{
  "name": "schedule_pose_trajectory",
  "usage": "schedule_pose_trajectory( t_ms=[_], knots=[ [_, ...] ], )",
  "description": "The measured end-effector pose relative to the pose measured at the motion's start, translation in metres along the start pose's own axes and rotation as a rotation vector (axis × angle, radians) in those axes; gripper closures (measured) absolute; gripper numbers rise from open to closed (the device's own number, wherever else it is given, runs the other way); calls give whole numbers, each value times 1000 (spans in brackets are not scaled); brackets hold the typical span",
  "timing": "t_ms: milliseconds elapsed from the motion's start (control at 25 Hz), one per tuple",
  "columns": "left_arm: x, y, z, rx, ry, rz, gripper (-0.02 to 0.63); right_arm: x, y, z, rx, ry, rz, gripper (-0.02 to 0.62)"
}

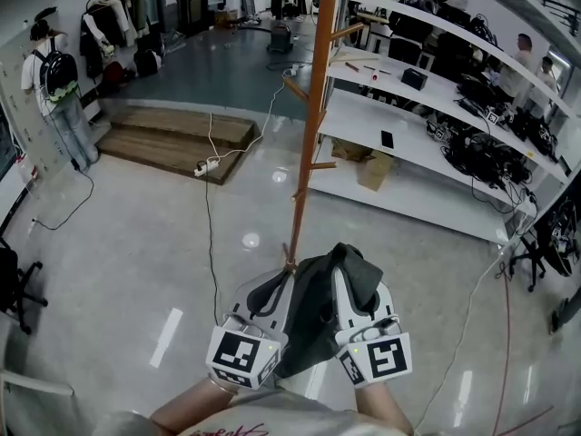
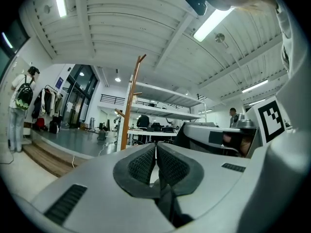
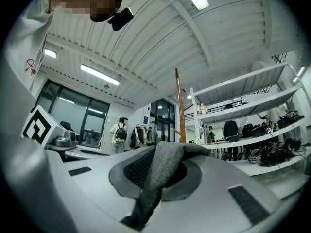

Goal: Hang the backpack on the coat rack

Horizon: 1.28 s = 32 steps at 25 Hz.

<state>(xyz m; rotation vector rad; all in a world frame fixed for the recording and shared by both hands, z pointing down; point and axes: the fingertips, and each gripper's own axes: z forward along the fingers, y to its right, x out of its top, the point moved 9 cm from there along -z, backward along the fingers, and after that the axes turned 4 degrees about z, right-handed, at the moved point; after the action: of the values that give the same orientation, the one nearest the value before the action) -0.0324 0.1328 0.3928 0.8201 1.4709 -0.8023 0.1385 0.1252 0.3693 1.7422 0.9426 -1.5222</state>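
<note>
Dark grey cloth, soft and slack, makes up the backpack [image 1: 313,321]. It hangs bunched in a crumpled heap on the near side of the coat rack [image 1: 313,125], close to the pole's foot and not yet on any peg.

Left of the coat rack, a low wooden platform [image 1: 172,139] lies on the glossy floor, with a white cable [image 1: 211,243] trailing from it towards the pole.

Just left of the pole's foot, the left gripper [image 1: 277,289] has its jaws pressed together on a thin dark strip of the backpack. In the left gripper view that strip [image 2: 167,203] runs down from between the ribbed pads [image 2: 143,166], with the tall wooden pole [image 2: 130,106] standing beyond them.

Just right of the pole's foot, the right gripper [image 1: 347,284] pinches a thicker fold of the bag. In the right gripper view the woven grey cloth [image 3: 163,171] spills over the pads and droops towards the camera, and the rack [image 3: 180,110] rises straight behind it.

Further right of the coat rack run long white shelves [image 1: 427,143] loaded with dark gear.
</note>
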Motion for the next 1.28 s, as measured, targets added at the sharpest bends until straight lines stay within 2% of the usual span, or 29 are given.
schedule_pose_trajectory(
  t_ms=[200, 480, 720, 1000, 1280],
  knots=[
    [-4, 3, 16, -16, -3, -5, 584, -8, 12, 3, -12, -30, 7, 558],
    [-12, -16, 55, -49, -7, -21, 584, -15, 29, 27, -22, -40, 34, 558],
    [-20, -52, 104, -68, -16, -32, 584, -25, 56, 66, -48, -50, 78, 558],
    [-23, -102, 161, -110, -23, -42, 584, -33, 86, 121, -101, -49, 63, 559],
    [-17, -133, 207, -165, -24, -46, 584, -37, 108, 163, -161, -34, 56, 560]
  ],
)
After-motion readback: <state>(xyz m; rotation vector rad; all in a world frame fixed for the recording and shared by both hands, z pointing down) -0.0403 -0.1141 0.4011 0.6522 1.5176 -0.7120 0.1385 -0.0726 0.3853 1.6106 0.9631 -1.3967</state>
